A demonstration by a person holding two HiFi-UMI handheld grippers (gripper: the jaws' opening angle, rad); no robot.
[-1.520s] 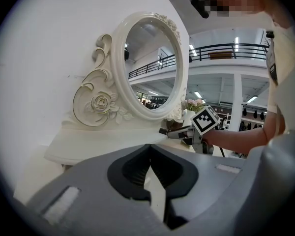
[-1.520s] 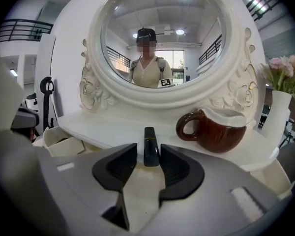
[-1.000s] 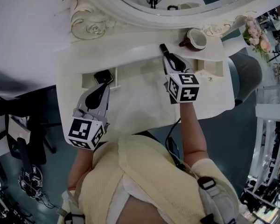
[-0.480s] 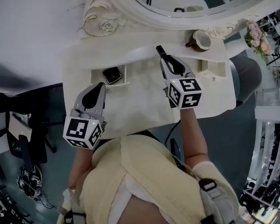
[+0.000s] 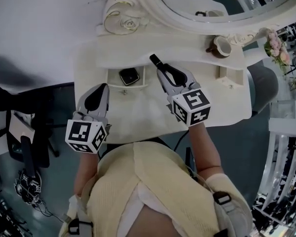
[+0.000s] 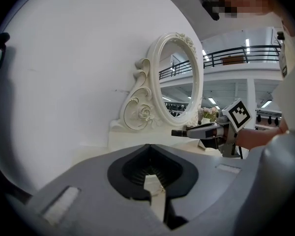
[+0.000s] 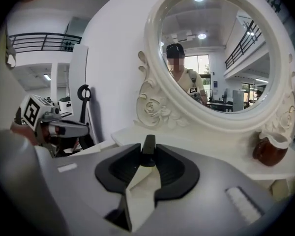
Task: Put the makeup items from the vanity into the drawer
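A slim black makeup tube (image 5: 155,60) sticks out of my right gripper (image 5: 162,70), which is shut on it above the vanity top, just right of the open left drawer (image 5: 114,77). In the right gripper view the tube (image 7: 147,150) stands pinched between the pads. A black compact (image 5: 129,76) lies inside the drawer. My left gripper (image 5: 99,94) hovers in front of the drawer, shut, holding nothing; in the left gripper view its jaws (image 6: 148,150) meet at the tips. That view also shows the right gripper (image 6: 184,132) with the tube off to the right.
The oval mirror (image 5: 222,4) with its rose-carved frame rises at the back. A brown and white jug (image 5: 220,45) stands at the back right of the vanity (image 5: 138,112). A second small drawer (image 5: 225,73) sits at the right. Pink flowers (image 5: 278,47) are beyond the right edge.
My right gripper has carried the tube leftward, toward the open drawer. The left gripper has drawn back from the drawer, leaving the compact in plain view inside it.
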